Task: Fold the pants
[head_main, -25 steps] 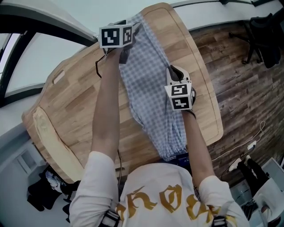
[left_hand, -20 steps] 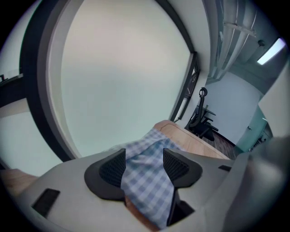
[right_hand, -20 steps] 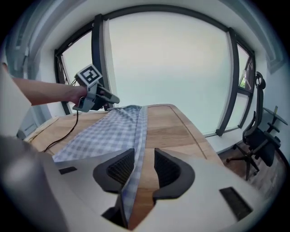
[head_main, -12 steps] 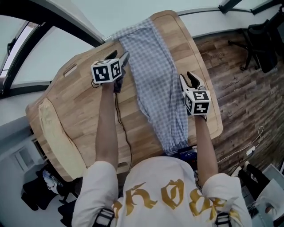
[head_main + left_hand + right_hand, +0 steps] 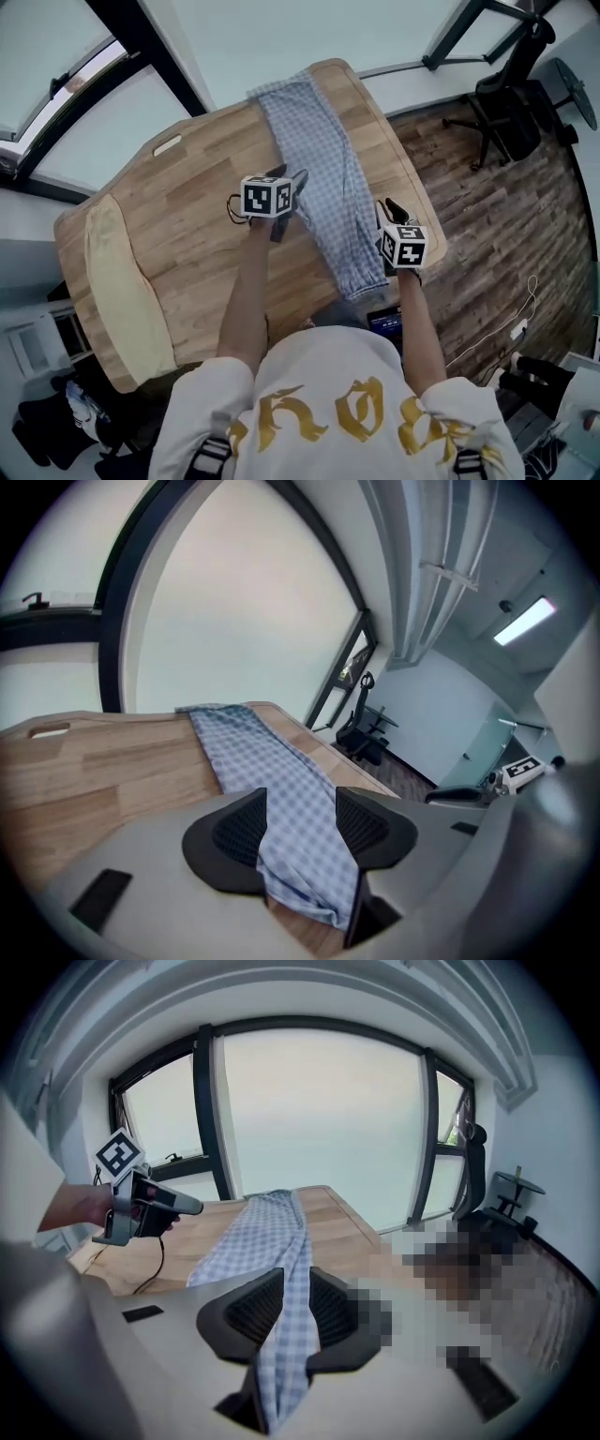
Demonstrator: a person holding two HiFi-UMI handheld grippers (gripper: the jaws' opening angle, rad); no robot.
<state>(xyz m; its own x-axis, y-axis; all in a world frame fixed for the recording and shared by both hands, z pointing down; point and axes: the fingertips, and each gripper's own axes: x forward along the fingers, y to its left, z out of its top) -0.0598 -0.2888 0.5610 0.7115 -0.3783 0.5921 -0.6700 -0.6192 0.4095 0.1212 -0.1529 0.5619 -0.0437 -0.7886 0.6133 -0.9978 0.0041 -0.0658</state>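
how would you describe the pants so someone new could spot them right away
On the long wooden table, look at its right half: the pants lie stretched lengthwise from the far edge toward the near edge. They are blue-and-white checked cloth, unlike the plain pale yellow pad at the table's left end.

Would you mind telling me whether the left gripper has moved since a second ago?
Yes. The left gripper has come from the table's far end toward its near edge.

Checked pants (image 5: 323, 159) lie stretched long on the wooden table (image 5: 187, 225). Left gripper (image 5: 292, 178) is beside their left edge. Right gripper (image 5: 392, 211), jaws just closing further, is at their right edge by the near end.
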